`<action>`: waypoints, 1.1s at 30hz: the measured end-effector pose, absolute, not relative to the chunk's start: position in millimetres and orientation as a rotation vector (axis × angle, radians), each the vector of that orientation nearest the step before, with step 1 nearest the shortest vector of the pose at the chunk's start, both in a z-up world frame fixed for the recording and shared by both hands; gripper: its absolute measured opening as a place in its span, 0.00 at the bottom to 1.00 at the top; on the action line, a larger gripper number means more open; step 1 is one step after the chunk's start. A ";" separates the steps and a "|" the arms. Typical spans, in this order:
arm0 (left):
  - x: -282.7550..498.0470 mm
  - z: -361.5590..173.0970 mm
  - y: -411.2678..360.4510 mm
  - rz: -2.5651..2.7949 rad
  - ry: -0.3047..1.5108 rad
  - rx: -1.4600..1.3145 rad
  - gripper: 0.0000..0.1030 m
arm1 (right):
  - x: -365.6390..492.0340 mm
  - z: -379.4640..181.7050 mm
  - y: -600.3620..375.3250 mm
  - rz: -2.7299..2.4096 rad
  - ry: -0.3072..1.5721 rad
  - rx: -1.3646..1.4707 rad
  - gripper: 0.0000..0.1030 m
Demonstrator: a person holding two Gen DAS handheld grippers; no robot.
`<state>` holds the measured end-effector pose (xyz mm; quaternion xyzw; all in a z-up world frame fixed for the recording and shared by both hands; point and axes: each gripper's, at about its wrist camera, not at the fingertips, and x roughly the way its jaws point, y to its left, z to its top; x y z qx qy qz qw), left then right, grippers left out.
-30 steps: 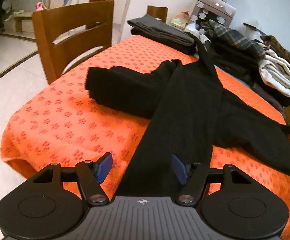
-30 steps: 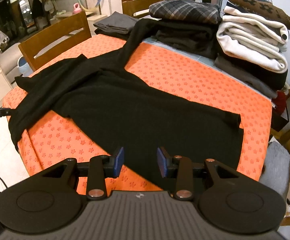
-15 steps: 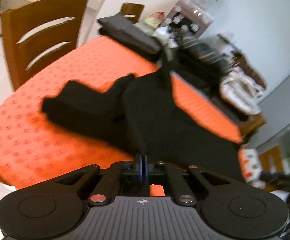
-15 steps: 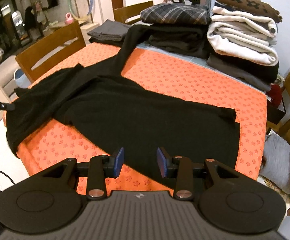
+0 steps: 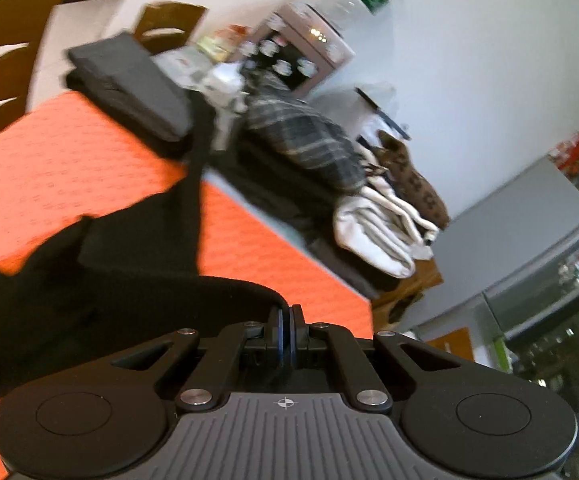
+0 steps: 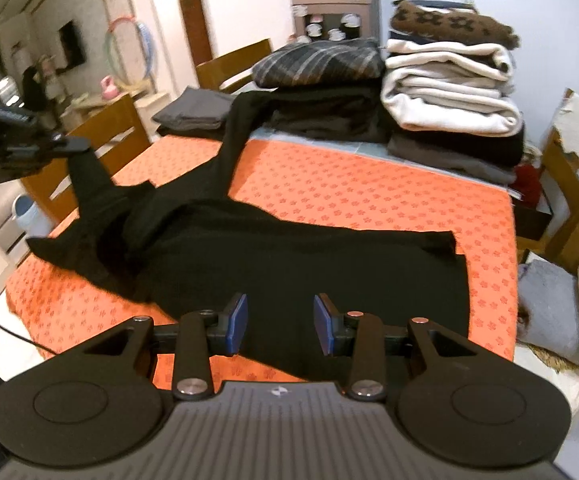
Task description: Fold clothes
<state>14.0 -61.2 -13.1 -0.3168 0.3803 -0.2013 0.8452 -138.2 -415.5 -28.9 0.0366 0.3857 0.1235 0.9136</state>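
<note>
While the left gripper (image 5: 285,322) pinches a corner of the black garment (image 6: 289,256) between fingers pressed together and holds it lifted off the orange tablecloth (image 6: 369,196), the right gripper (image 6: 280,322) hovers with its fingers spread over the garment's near edge, gripping nothing. Most of the garment lies spread across the middle of the table, with one long strip trailing back toward the stacked clothes. The step in hand appears to be carrying the raised part over the flat body to make a fold. To do it well, the lifted cloth should travel low and taut, land with its edge in line with the layer beneath, and the free gripper could pin the near edge so the body does not drag. Counted: two grippers; one garment being worked; three piles of folded clothes at the far side, a grey pile (image 6: 193,110), a plaid-topped pile (image 6: 321,64) and a cream pile (image 6: 449,92); two wooden chairs (image 6: 105,128) visible behind.
</note>
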 end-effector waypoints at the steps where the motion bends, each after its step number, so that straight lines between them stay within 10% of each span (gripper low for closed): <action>1: 20.4 -13.6 -66.4 -0.443 0.803 -0.657 0.06 | -138.7 -28.3 -414.0 0.239 0.792 0.084 0.41; 5: 43.1 -24.5 -78.2 -0.509 0.833 -0.618 0.13 | -136.7 -28.8 -404.3 0.194 0.788 0.108 0.41; 9: 51.5 -37.3 -71.1 -0.519 0.860 -0.516 0.44 | -129.9 -33.9 -387.6 0.158 0.792 0.124 0.43; 33: -38.2 -95.6 132.3 -0.333 0.857 -0.209 0.61 | -36.6 -80.8 -201.1 0.568 0.857 -0.106 0.56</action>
